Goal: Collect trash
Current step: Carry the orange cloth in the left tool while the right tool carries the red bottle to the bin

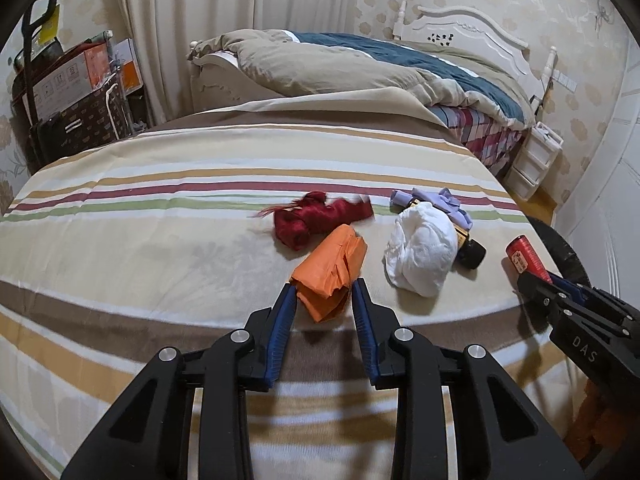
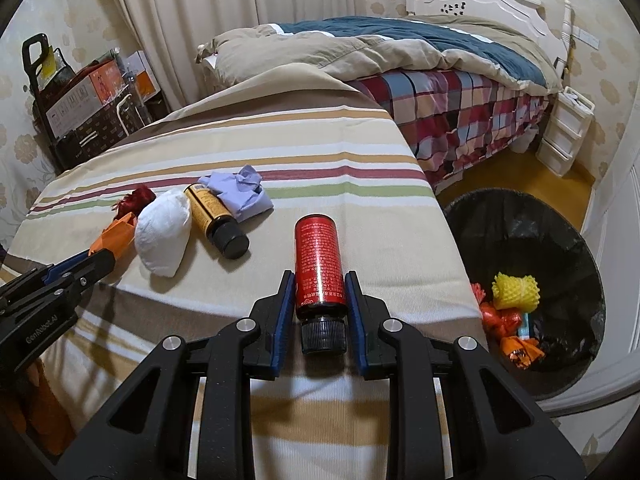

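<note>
My left gripper [image 1: 324, 290] is shut on a crumpled orange paper [image 1: 330, 270] lying on the striped table cloth [image 1: 160, 240]. My right gripper [image 2: 320, 284] is shut on a red bottle [image 2: 319, 264] with a black cap, near the table's right edge. Beyond lie a dark red crumpled scrap [image 1: 316, 218], a white wad [image 1: 420, 252], a yellow-brown bottle [image 2: 214, 216] and a lilac paper [image 2: 240, 192]. In the left wrist view the right gripper [image 1: 532, 280] shows at the right with the red bottle [image 1: 524, 258]. The left gripper [image 2: 106, 258] shows at the left of the right wrist view.
A black-lined trash bin [image 2: 532, 264] stands on the floor right of the table, holding yellow and orange scraps. Behind is a bed [image 2: 440, 80] with a plaid sheet, and a white drawer unit [image 2: 568, 128]. Boxes and a trolley [image 1: 68, 92] stand at the left.
</note>
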`<state>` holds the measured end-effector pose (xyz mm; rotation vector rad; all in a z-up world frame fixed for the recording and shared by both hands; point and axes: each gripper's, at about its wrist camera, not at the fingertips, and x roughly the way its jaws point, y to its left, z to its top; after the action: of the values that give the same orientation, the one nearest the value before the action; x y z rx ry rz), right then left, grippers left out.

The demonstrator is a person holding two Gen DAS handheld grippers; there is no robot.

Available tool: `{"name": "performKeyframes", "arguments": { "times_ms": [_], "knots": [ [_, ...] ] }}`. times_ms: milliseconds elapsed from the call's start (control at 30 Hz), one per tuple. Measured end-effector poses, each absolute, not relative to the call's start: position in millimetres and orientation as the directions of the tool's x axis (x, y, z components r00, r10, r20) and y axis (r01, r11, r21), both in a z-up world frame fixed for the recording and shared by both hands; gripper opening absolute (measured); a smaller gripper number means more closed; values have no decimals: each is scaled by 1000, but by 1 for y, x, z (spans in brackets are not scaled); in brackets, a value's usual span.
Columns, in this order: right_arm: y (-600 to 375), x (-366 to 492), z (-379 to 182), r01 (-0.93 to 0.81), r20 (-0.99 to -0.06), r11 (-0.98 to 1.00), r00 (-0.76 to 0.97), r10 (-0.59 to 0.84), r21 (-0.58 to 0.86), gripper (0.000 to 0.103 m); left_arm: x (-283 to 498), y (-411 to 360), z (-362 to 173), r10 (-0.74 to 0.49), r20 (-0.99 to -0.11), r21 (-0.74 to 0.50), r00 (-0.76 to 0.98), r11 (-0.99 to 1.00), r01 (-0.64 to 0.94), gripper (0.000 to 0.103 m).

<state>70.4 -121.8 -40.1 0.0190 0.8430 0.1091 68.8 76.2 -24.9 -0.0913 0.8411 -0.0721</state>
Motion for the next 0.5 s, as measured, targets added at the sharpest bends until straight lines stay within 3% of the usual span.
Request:
{"name": "performKeyframes", "arguments": {
  "times_ms": [500],
  "knots": [
    [-132,37,-33,-73,-722,994,684,106,77,24,41,64,-10,-144,-705,-134,695,989,69,32]
  ]
}}
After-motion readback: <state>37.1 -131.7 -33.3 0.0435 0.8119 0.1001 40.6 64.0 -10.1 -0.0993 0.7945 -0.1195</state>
